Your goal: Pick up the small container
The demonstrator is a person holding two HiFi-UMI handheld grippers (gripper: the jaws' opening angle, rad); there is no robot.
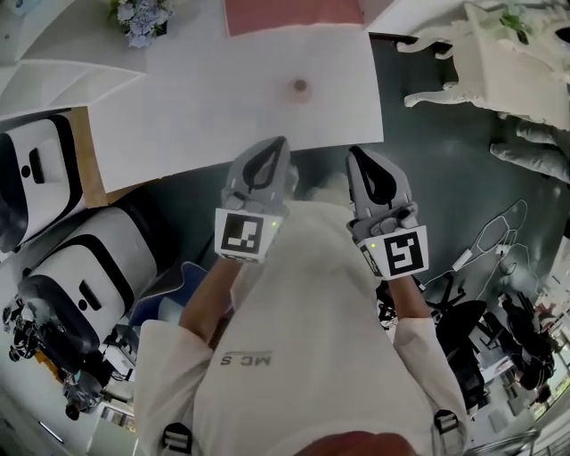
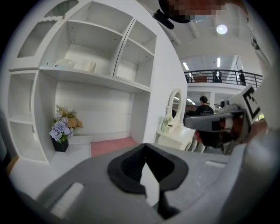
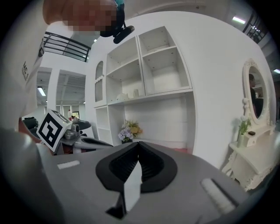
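Jaws of left gripper (image 1: 276,144) and right gripper (image 1: 357,155) sit closed, empty; I'd spread one before reaching the small container (image 1: 300,87) on the white desk (image 1: 196,116).

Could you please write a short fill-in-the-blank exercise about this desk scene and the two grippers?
1. The small container stands on the ____ desk top.
2. In the head view, the flowers stand at the desk's far ____ corner.
3. The left gripper and the right gripper both have their jaws ____, with nothing between them, and both are short of the container.

Missing words: white; left; shut
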